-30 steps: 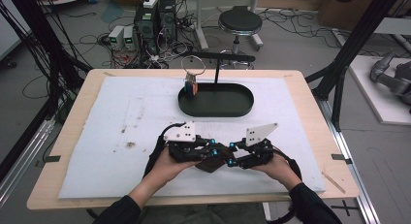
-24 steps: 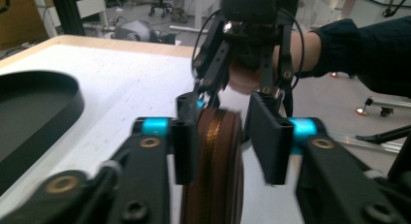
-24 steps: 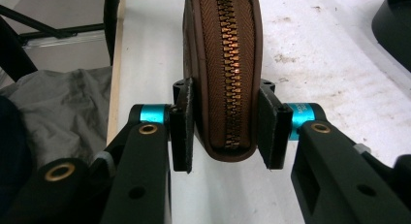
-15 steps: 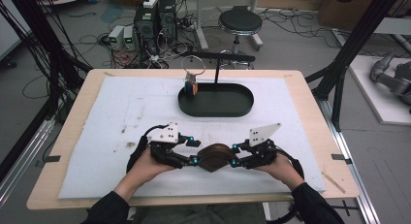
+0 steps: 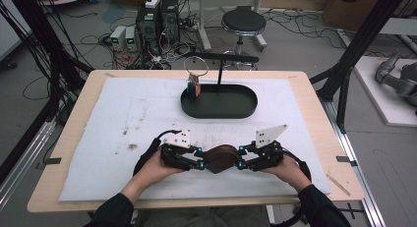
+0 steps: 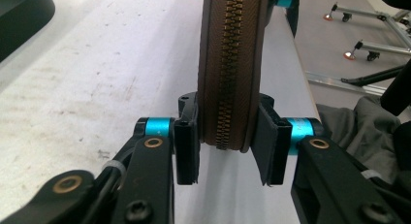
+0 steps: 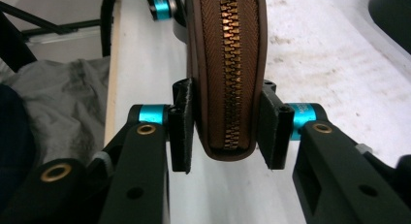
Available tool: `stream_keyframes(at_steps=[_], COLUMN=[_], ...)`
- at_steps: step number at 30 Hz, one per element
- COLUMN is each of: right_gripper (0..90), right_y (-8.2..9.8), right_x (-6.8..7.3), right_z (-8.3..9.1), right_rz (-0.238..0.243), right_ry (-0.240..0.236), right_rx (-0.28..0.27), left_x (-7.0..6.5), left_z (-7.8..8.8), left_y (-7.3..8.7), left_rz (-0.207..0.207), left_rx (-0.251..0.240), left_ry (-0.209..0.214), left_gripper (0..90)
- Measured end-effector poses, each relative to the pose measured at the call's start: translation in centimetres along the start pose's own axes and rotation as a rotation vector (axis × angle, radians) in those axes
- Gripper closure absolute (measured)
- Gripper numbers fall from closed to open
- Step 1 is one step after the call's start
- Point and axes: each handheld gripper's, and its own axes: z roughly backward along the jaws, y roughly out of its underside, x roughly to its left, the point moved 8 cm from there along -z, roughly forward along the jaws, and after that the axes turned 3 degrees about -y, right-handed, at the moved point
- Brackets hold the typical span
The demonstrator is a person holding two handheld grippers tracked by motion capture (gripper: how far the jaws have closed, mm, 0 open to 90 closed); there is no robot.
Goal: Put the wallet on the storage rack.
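1. high view gives me the brown pouch (image 5: 221, 158) on the white mat (image 5: 123, 114), a rounded, dome-shaped case held edge-on between my two tools, well short of the black oval tray (image 5: 219, 101) that sits beyond it.
2. left gripper (image 5: 195, 163) is clamped on the pouch's left end and right gripper (image 5: 244, 163) on its right end; each carries a pale three-cornered plate and turquoise collars on black links.
3. left gripper view shows its gripper (image 6: 226, 141) with both flat black pads pressed against the pouch (image 6: 228, 64), one pad on each face.
4. the pouch's skin looks like smooth brown leather, with woven brown tape and a brass-toothed zipper (image 6: 225, 73) running up the middle of its narrow edge.
5. right gripper view shows the same grip from the other end: its gripper (image 7: 226, 132) squeezes the pouch (image 7: 225, 64), whose rounded corner hangs just below the pads.
6. the mat is soft-looking and fibrous, with brownish smudges left of the pouch.
7. i cannot find a zipper pull; the pouch's top is cut off in both gripper views.
8. on the tray's left rim stands a thin wire ring (image 5: 195, 67) over a small coloured item too small to identify.
9. the wooden table (image 5: 314, 104) edges the mat.
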Motion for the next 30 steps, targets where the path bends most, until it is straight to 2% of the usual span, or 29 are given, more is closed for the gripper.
stream_keyframes(at_steps=[3,5,10,15,19,23,28,30], right_gripper=[56.3,52.4,43.0,38.9,45.3,61.5,65.1,66.0], right_y=[0.2,0.0,-0.7,-1.5,-1.8,-1.7,-2.0,-2.1], right_x=[-0.1,-0.1,0.0,0.1,0.6,1.0,1.1,1.1], right_z=[0.1,0.3,1.1,1.4,1.1,1.1,1.4,1.6], right_rz=[0.008,0.002,0.008,0.009,0.029,0.058,0.066,0.065], right_ry=[0.013,0.012,0.024,0.041,0.024,-0.007,-0.008,-0.008], right_rx=[0.007,-0.007,-0.037,-0.065,-0.053,-0.041,-0.067,-0.080], left_x=[-0.3,-0.6,-1.0,-1.2,-1.5,-1.4,-1.4,-1.2], left_z=[0.1,0.1,0.1,-0.3,-0.6,-0.5,-0.3,-0.1], left_y=[-0.6,-0.9,-1.8,-1.7,-1.7,-1.9,-2.3,-2.6], left_rz=[-0.015,-0.036,-0.053,-0.078,-0.093,-0.092,-0.081,-0.059], left_rx=[-0.003,0.005,0.024,0.077,0.087,0.071,0.036,-0.003], left_ry=[0.006,0.015,0.023,0.023,0.026,0.020,0.023,0.022], left_gripper=[66.9,67.4,67.6,67.6,67.6,67.5,65.4,60.3])
